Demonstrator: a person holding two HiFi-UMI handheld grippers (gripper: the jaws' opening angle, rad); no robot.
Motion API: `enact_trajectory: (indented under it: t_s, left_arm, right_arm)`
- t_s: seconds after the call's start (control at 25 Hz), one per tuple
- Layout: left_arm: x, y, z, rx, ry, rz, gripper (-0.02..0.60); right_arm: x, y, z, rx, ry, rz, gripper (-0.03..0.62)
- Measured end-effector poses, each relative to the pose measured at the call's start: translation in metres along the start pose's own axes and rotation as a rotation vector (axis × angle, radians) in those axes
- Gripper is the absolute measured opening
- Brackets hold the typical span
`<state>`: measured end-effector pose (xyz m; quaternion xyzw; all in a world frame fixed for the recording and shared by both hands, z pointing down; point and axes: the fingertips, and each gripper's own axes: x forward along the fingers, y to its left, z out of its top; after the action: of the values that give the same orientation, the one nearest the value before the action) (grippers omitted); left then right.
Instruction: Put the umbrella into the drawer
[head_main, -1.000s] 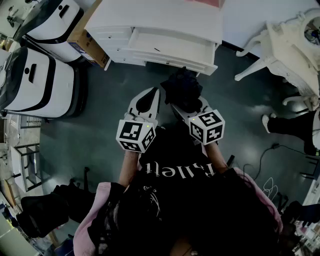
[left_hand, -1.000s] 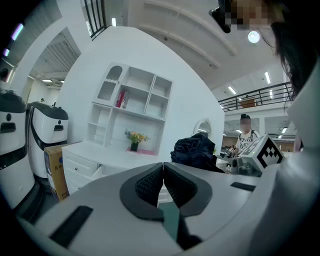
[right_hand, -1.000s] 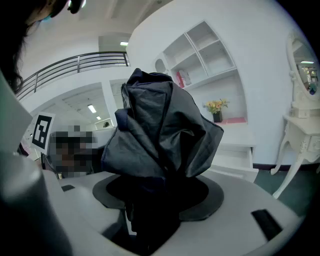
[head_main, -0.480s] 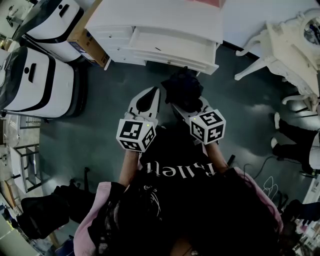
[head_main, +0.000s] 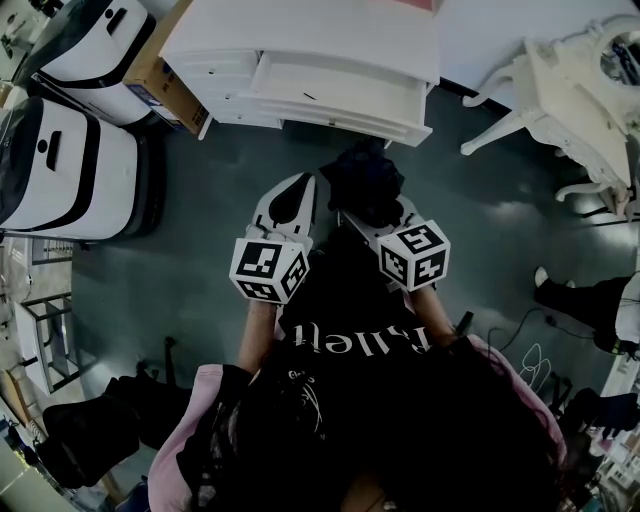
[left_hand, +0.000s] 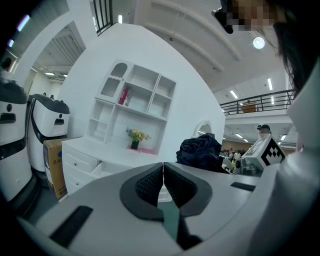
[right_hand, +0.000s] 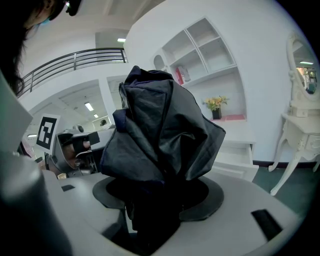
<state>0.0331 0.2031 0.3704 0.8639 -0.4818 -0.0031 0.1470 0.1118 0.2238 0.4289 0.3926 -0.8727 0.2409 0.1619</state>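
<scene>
Right gripper (right_hand: 152, 197) clamped on folded umbrella (right_hand: 160, 130), left gripper (left_hand: 163, 175) closed on nothing; drawer (head_main: 340, 108) open ahead, umbrella not yet inside.

1. The bystander's shoe (head_main: 546, 276) at the right edge now sits lower in the head view than a second ago, and the dark leg behind it has stepped down with it.
2. The head view drifts a little. The dresser (head_main: 300, 40), its open drawer (head_main: 340, 88) and the white machines (head_main: 70, 170) all slide slightly up and left.
</scene>
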Motion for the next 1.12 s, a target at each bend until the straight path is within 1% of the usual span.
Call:
enact_trajectory:
  t_s: [0.28,0.4,0.6,0.72,0.84,1.0,1.12]
  left_arm:
    - [0.016,0.019,-0.006,-0.029,0.026,0.015,0.016]
    - [0.026,0.035,-0.005,-0.035,0.032,0.035,0.017]
    - [0.054,0.070,0.000,-0.047,0.039,0.069,0.016]
    - [0.080,0.100,0.001,-0.048,0.078,0.101,0.017]
    - [0.113,0.126,0.010,-0.051,0.089,0.112,0.016]
    - [0.167,0.150,0.019,-0.042,0.116,0.113,0.016]
    - [0.208,0.157,0.026,-0.031,0.140,0.096,0.017]
  right_arm:
    - [0.020,-0.017,0.006,0.018,0.033,0.000,0.280]
    - [0.037,-0.026,0.010,0.024,0.054,0.007,0.279]
    - [0.077,-0.050,0.033,0.031,0.070,0.029,0.280]
    - [0.106,-0.068,0.050,0.044,0.081,0.037,0.279]
    - [0.133,-0.090,0.066,0.055,0.096,0.046,0.279]
    - [0.165,-0.129,0.082,0.067,0.128,0.047,0.279]
    - [0.183,-0.160,0.091,0.063,0.156,0.043,0.280]
